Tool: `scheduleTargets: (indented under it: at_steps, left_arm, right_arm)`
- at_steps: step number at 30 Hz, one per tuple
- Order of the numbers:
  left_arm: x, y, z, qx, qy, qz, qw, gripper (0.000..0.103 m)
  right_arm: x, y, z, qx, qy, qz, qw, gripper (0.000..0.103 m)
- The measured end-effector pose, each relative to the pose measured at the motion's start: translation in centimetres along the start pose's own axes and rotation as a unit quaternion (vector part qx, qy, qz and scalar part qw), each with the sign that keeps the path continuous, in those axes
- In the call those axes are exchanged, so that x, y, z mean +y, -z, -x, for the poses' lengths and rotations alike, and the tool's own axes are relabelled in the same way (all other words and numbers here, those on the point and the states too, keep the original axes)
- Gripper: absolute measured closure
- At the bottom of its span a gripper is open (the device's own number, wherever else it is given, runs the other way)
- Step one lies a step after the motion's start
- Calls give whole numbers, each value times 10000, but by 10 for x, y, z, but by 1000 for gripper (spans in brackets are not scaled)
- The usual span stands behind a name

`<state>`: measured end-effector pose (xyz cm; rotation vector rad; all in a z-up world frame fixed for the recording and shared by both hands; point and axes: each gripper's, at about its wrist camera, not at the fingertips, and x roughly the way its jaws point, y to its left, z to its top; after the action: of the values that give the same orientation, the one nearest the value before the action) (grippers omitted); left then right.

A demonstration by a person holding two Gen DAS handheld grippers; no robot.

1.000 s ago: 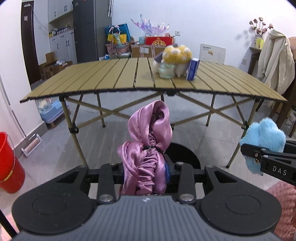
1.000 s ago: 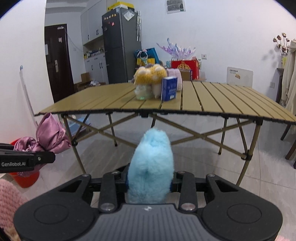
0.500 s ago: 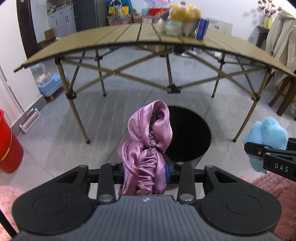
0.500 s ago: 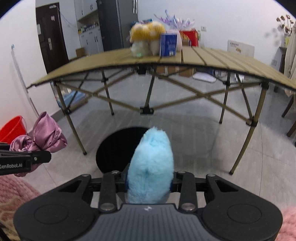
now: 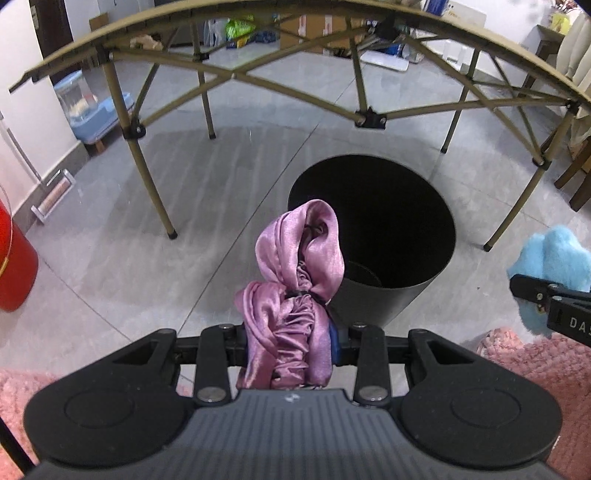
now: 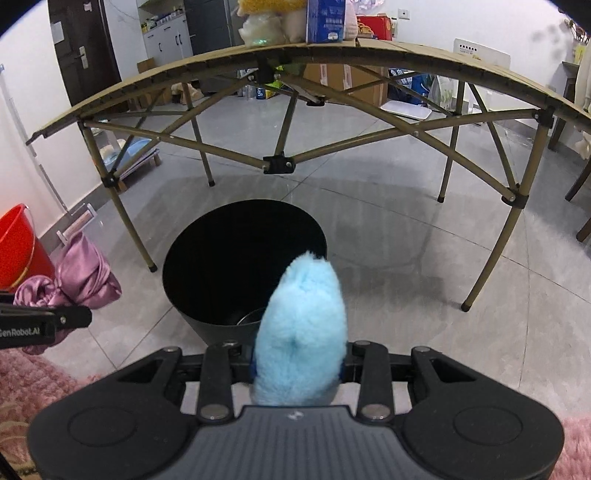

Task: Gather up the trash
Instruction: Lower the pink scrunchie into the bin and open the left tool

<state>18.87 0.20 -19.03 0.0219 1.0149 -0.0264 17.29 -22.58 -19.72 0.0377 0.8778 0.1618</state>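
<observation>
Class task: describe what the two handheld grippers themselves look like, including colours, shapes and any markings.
Both are matte black plastic. Each has a ribbed grey-black body, two round discs, and silver pivot bolts. The left gripper reads "GenRobot.AI" in white; the right gripper shows "DAS". No cables or sleeves are visible.

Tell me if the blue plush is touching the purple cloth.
Apart. The right wrist view shows the blue plush in the right gripper and the purple cloth far left, with bare floor and the bin between.

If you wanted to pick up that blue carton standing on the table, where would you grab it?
Probably across the blue carton's two narrow sides, coming in level from the front table edge: it stands upright near that edge, with plush toys crowding its left.
</observation>
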Motion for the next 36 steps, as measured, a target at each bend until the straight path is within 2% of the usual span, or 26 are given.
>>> scheduleTargets:
  at_steps: [10, 21, 36]
  left_arm:
    - [2, -3, -29, 264, -113, 65, 9996, 68]
    - [-6, -9, -40, 397, -241, 14, 9989, 68]
    - [-38, -46, -55, 414, -235, 147, 9988, 68]
  right_arm:
    - [2, -2, -23, 185, 71, 60, 9998, 69]
    - [0, -17, -32, 74, 148, 4, 9999, 69]
    - [-26, -40, -42, 1, 371, -410, 9985, 69]
